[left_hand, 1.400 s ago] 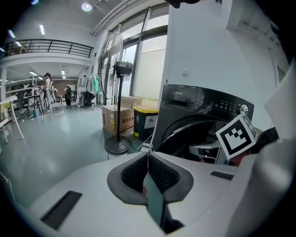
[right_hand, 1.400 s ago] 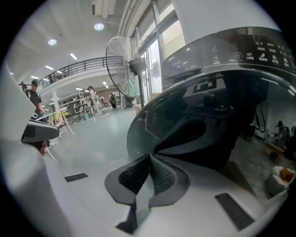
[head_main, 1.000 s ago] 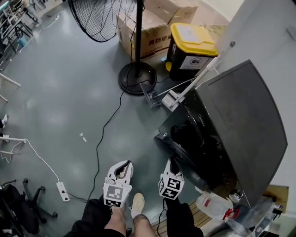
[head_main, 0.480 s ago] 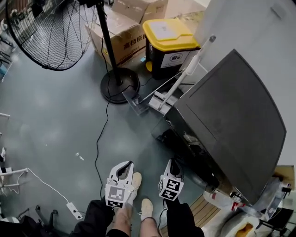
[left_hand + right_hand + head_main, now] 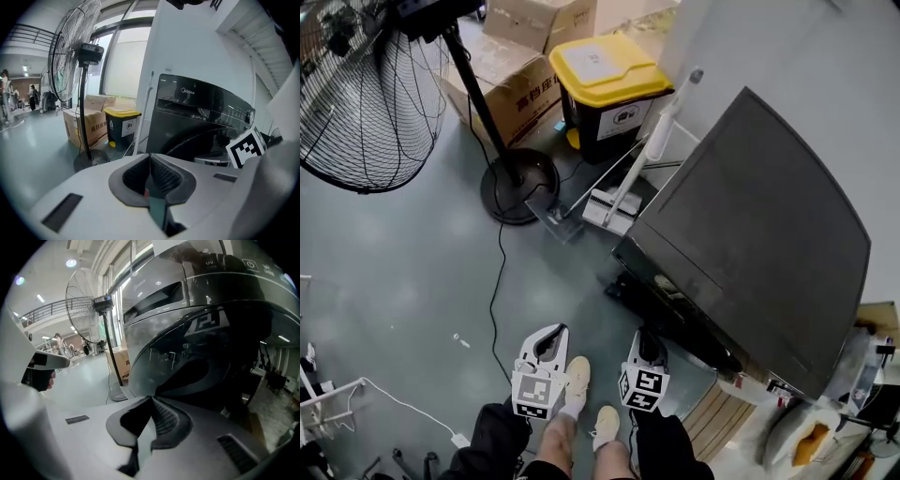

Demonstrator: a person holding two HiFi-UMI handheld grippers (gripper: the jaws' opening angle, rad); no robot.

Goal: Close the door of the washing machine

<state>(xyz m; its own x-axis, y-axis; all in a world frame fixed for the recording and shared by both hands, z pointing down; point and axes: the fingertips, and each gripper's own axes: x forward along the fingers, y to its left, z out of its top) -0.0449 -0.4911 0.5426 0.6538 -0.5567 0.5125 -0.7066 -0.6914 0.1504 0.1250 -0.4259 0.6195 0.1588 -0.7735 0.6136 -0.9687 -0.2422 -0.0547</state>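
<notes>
The dark grey washing machine [image 5: 759,234] fills the right of the head view. Its round glossy door [image 5: 197,362] lies in against the machine's front, right before my right gripper [image 5: 152,401]; whether it is latched I cannot tell. In the head view the right gripper [image 5: 647,343] sits just left of the machine's lower front, shut and holding nothing. My left gripper [image 5: 546,343] hangs beside it over the floor, farther from the machine, also shut and empty. The left gripper [image 5: 150,157] faces the machine's front [image 5: 201,136] from the side.
A pedestal fan [image 5: 356,103] with a round base [image 5: 517,186] stands at the left, a cable [image 5: 497,281] trailing from it. A cardboard box [image 5: 502,80], a yellow-lidded bin [image 5: 609,89] and a white mop [image 5: 647,150] stand behind the machine. My shoes [image 5: 577,384] are below.
The washer door, standing out from the machine a second ago, has swung in against its front. The head view has shifted over the machine; both grippers stay shut.
</notes>
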